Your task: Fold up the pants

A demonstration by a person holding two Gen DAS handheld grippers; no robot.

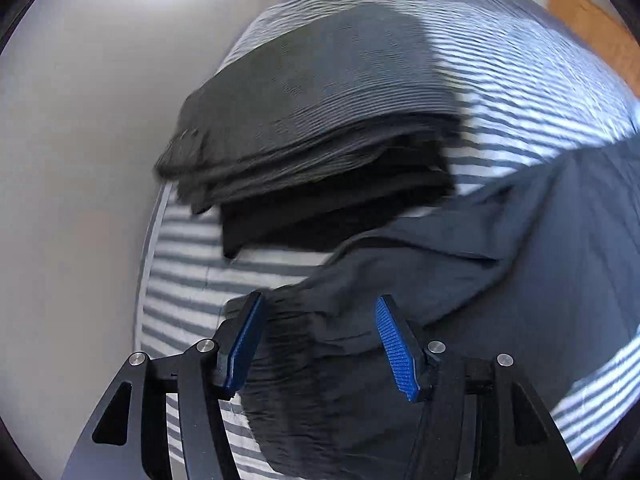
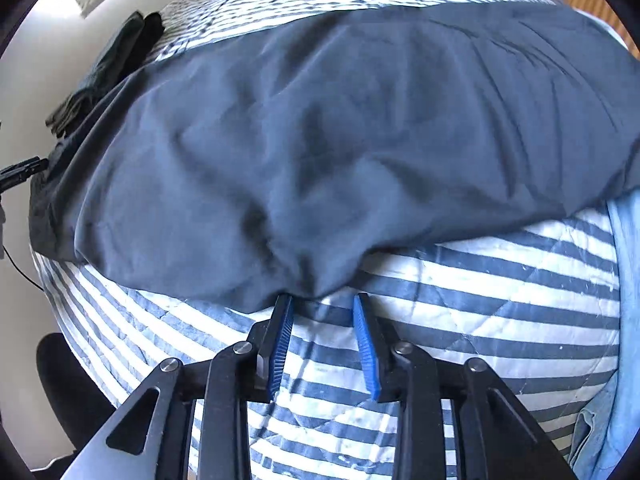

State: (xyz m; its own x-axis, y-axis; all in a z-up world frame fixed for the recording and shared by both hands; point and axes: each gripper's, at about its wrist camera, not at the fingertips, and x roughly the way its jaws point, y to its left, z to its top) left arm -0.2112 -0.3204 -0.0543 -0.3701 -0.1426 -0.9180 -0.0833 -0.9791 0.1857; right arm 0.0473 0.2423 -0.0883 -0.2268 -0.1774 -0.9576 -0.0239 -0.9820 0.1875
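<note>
- Pants [image 2: 340, 140] lie spread on the striped bed quilt [image 2: 480, 320], long axis running side to side in my right view.
- Right gripper [image 2: 323, 344]: pads apart, nothing pinched; pants' near hem sits just past the tips, bunched there.
- Left gripper [image 1: 320, 344]: pads wide apart over the gathered waistband end, cloth between but not pressed.
- Folded dark stack [image 1: 320, 140] lies beyond that end of the pants, near the quilt edge.
- Wall pale behind, wood floor at far corner.
- Right hand's nearer the hem, I reckon.

Left gripper [image 1: 320, 344] apparently open, right gripper [image 2: 323, 344] parted
</note>
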